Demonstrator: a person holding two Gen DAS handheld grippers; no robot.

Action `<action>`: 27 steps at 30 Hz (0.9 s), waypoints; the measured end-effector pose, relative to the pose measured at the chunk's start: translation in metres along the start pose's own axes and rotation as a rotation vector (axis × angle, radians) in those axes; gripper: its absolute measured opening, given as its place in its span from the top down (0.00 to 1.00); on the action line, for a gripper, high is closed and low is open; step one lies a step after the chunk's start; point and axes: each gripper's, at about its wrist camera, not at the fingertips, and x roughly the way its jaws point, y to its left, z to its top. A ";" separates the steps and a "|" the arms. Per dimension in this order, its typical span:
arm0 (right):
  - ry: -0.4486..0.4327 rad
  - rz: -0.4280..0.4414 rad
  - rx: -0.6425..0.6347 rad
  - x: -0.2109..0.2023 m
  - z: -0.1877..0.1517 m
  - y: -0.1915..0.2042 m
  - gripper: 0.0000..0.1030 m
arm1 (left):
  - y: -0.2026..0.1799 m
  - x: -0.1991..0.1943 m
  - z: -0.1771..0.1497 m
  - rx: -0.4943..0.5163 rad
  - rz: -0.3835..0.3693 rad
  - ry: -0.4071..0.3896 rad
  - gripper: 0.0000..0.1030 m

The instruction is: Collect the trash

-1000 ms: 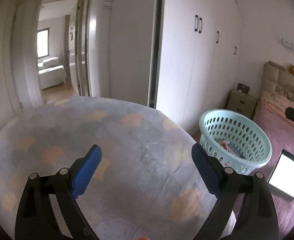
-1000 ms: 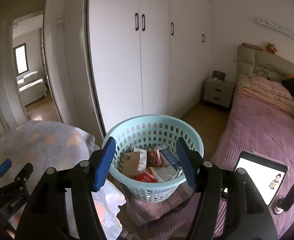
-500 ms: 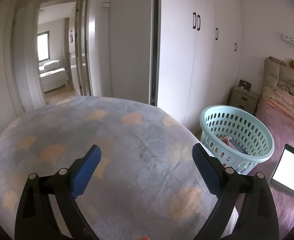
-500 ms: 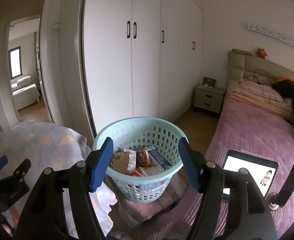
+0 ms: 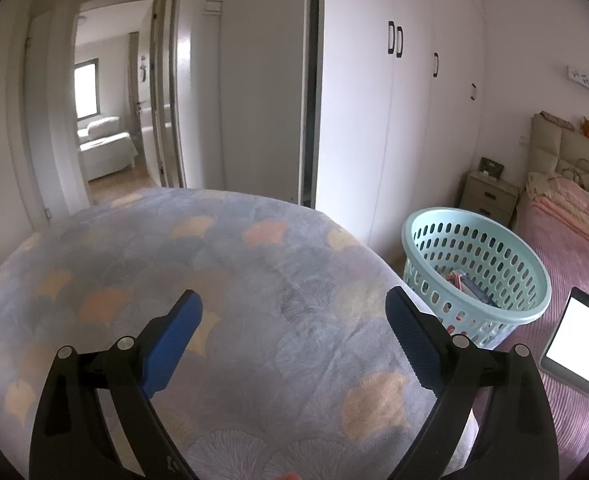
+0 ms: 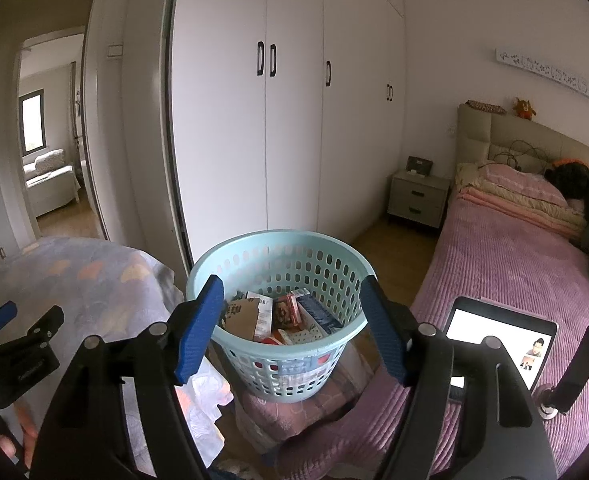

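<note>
The right wrist view shows the right gripper (image 6: 292,328) with its blue fingers wide apart and nothing between them, raised in front of the pale blue basket (image 6: 214,264). The basket stands on a folded pink cloth at the near corner of the bed (image 6: 506,264) and already holds the trash (image 6: 282,316): small cartons and packets, lying low inside. In the left wrist view the left gripper (image 5: 294,332) is also spread wide and empty, above a surface covered with a patterned blanket (image 5: 254,272); I see no trash on this blanket. A tablet (image 6: 498,340) with a lit screen lies on the bed, just beside the basket. I judge that the collecting is mostly done, and this moment is between steps. The next move probably calls for finding any remaining piece, or gripping the basket rim to carry it; which one, I cannot tell.
</note>
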 end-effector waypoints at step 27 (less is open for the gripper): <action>0.023 0.010 0.006 0.005 -0.002 -0.004 0.35 | 0.000 0.000 0.000 0.001 0.002 0.003 0.12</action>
